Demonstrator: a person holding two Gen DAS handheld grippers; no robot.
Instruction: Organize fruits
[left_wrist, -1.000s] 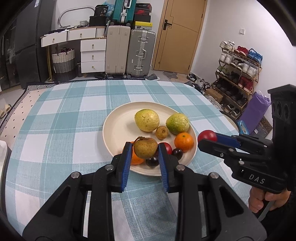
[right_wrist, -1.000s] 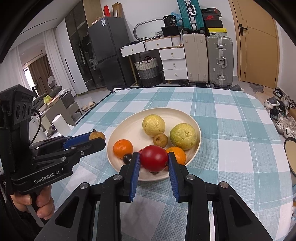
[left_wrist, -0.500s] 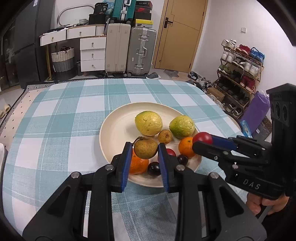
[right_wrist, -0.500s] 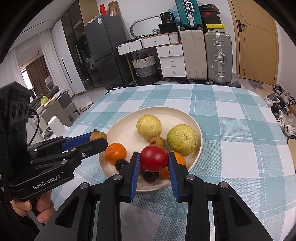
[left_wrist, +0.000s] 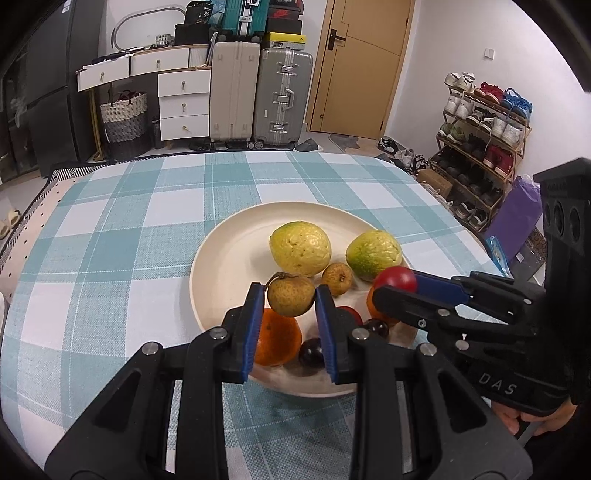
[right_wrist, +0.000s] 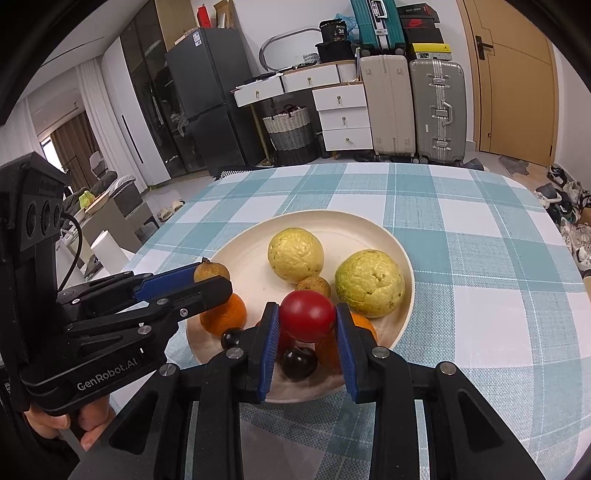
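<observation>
My left gripper (left_wrist: 290, 299) is shut on a small brown pear (left_wrist: 290, 295) and holds it above the near edge of the cream plate (left_wrist: 225, 258). My right gripper (right_wrist: 306, 321) is shut on a red tomato (right_wrist: 307, 314) above the plate's near rim (right_wrist: 369, 221). On the plate lie two yellow-green guavas (left_wrist: 300, 248) (left_wrist: 373, 254), a small brown fruit (left_wrist: 337, 278), two oranges (left_wrist: 277, 341), dark cherries (left_wrist: 311, 353) and another red fruit, partly hidden. The left gripper also shows in the right wrist view (right_wrist: 212, 280), and the right gripper in the left wrist view (left_wrist: 395, 286).
The plate sits on a table with a teal checked cloth (left_wrist: 129, 240). Behind the table stand suitcases (left_wrist: 258, 88), white drawers (left_wrist: 181, 103) and a door. A shoe rack (left_wrist: 480, 122) is to the right, a fridge (right_wrist: 199, 107) to the left.
Both grippers have moved forward over the plate's near edge, each still holding its fruit. The plate looms closer and lower in both views.
</observation>
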